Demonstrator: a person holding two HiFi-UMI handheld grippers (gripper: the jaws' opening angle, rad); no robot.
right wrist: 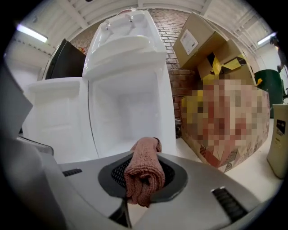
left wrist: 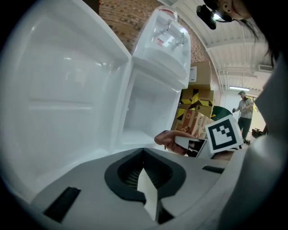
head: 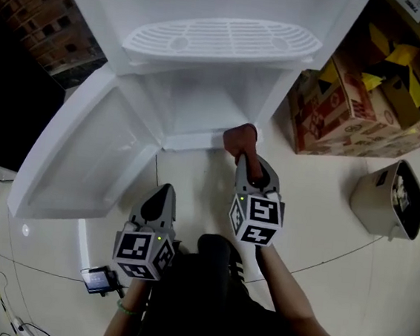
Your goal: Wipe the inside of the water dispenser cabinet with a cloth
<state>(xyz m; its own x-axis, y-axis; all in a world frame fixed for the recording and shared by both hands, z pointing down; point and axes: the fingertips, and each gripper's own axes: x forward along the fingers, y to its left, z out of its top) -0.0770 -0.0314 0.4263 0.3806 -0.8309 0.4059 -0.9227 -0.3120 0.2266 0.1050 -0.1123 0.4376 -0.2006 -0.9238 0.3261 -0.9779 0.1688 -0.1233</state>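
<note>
The cloth (right wrist: 144,173), a folded reddish-brown roll, is pinched between the jaws of the right gripper (right wrist: 143,182). Its long axis runs along the jaws. The left gripper (left wrist: 146,182) hangs nearer the person, jaws pressed together on nothing. The cloth's free end points into the open cabinet (head: 202,99), at the bottom's front edge, near its right corner. The door (head: 85,150) stands swung wide at left.

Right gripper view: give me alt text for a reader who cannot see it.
The right gripper holds a folded pink cloth, aimed at the open cabinet of a white water dispenser, its door swung left. Cardboard boxes stand at right by a brick wall.
</note>
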